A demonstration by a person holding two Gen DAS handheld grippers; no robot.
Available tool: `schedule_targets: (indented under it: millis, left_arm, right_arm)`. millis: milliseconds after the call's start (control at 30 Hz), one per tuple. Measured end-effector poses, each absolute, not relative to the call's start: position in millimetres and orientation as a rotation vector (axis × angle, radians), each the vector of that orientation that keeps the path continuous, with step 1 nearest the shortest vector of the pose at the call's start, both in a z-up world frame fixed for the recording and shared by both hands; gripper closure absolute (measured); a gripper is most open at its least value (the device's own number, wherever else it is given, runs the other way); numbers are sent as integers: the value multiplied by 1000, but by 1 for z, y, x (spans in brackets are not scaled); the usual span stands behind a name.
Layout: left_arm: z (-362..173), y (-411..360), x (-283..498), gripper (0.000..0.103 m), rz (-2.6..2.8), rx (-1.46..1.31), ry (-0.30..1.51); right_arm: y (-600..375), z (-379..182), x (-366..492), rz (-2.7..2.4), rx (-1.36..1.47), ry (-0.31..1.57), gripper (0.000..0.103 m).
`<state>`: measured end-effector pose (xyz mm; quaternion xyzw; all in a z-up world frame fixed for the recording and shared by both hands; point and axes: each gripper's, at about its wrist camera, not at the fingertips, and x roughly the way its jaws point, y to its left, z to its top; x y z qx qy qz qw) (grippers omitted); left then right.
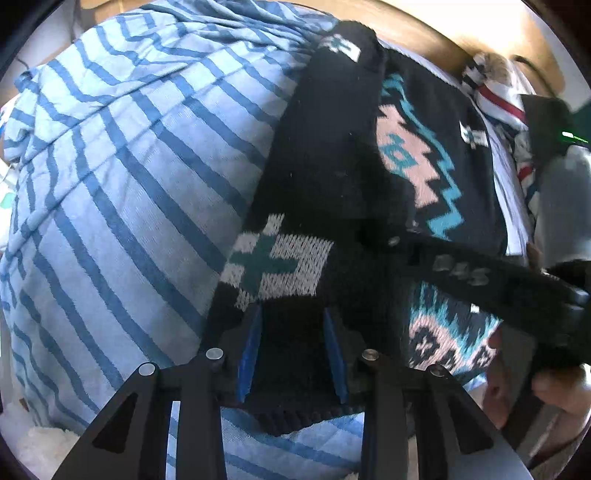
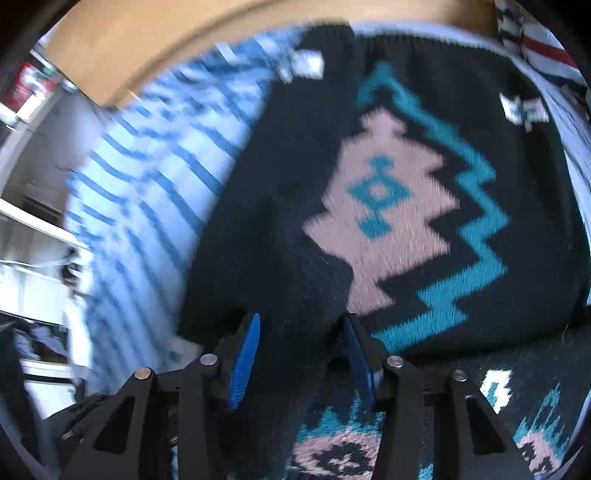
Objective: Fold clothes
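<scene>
A black knit sweater (image 2: 388, 206) with a pink and teal zigzag pattern lies on a blue-striped quilt (image 1: 129, 184). One sleeve (image 1: 332, 147) runs down its left side, with a white and green cross patch (image 1: 273, 266). My left gripper (image 1: 291, 347) points down over the sleeve's cuff end. Its blue pads stand apart with black knit between them, and the cloth lies flat past both pads. My right gripper (image 2: 301, 350) hangs open over the sweater's black body, left of the pink motif. Its black frame (image 1: 480, 277) crosses the right of the left wrist view.
A person's hand (image 1: 561, 391) holds the right gripper. A red, white and navy garment (image 1: 498, 103) lies beyond the sweater at the far right. A wooden board (image 1: 424, 33) borders the quilt's far side. Blurred white shelves (image 2: 33, 236) stand off to the left.
</scene>
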<state>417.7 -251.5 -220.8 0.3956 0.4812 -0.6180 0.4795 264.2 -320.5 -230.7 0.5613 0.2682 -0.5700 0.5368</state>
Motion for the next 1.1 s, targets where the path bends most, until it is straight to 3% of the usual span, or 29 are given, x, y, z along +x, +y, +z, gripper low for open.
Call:
schedule_targets:
  millis: [167, 267, 400, 700, 800, 900, 967, 1100]
  left_arm:
    - [-228, -248, 416, 69, -1546, 964, 1152]
    - [-232, -248, 419, 69, -1565, 951, 1166]
    - [-236, -250, 419, 69, -1587, 960, 1159]
    - [-232, -245, 415, 68, -1527, 935, 1128]
    - [-215, -246, 411, 66, -1446, 906, 1159]
    - [-183, -237, 398, 54, -1485, 787, 1226]
    - [-165, -234, 386, 38, -1533, 740, 1250]
    - [-145, -239, 347, 37, -1647, 778, 1251]
  right_arm:
    - [-308, -239, 254, -1349, 1432, 498, 79]
    - [-306, -240, 248, -1332, 1452, 475, 81]
    - [-308, -241, 251, -1362, 1440, 523, 79]
    - [-279, -202, 240, -1419, 1444, 484, 51]
    - [-260, -181, 229, -1463, 1381, 489, 51]
    - [-242, -166, 210, -1485, 1393, 447, 51]
    - [-235, -159, 196, -1518, 1409, 417, 50]
    - [-210, -154, 161, -1611, 1434, 404, 50]
